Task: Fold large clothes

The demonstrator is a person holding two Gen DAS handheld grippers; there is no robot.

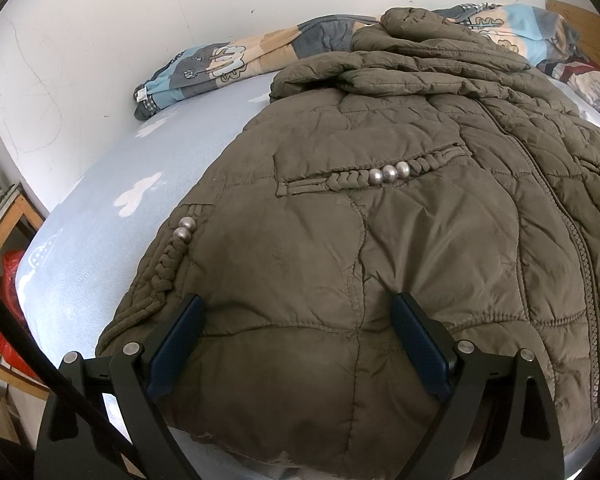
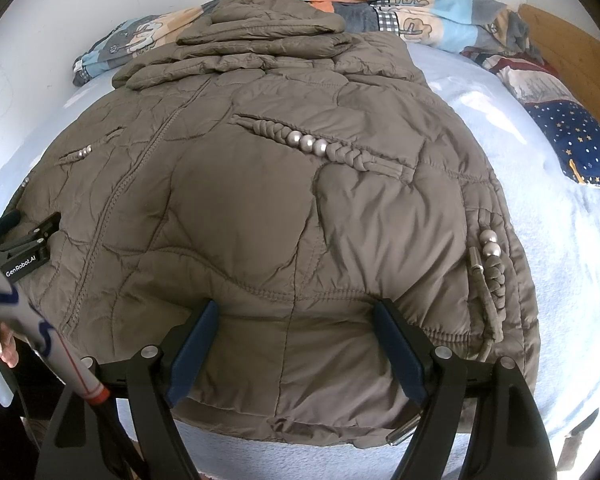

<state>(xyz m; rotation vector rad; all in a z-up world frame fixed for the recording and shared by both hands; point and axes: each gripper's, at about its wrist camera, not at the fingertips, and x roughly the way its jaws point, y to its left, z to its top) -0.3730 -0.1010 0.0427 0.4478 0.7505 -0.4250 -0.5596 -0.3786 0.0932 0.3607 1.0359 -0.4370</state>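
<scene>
Bed (image 1: 112, 184): a wide mattress with a pale blue sheet; it carries everything, and a wall stands behind it.
Jacket (image 1: 400, 220): a large olive quilted jacket lies front side up in the middle of the bed, zipper closed, hem toward the cameras. The sleeves seem already folded across the chest near the collar (image 2: 260, 24).
Blanket (image 1: 228, 60): a patterned blanket is bunched along the far edge of the bed, just behind the collar.
Pillow (image 2: 576, 140): dark blue with small stars, at the right side, apart from the jacket.
Left claw (image 1: 296, 304): spread wide, both fingers over the hem on the left half, holding nothing.
Right claw (image 2: 296, 308): also spread wide, over the hem on the right half, holding nothing.
Pocket beads (image 1: 388, 174): silver beads on braided trim mark each pocket.
Step in hand: I judge both claws are lining up on the bottom hem for the lengthwise fold.
Next move: each claw should press together on the hem, taking both layers, then lift evenly and carry it toward the collar. The padding is thick and slippery, so a shallow pinch may slide off.
</scene>
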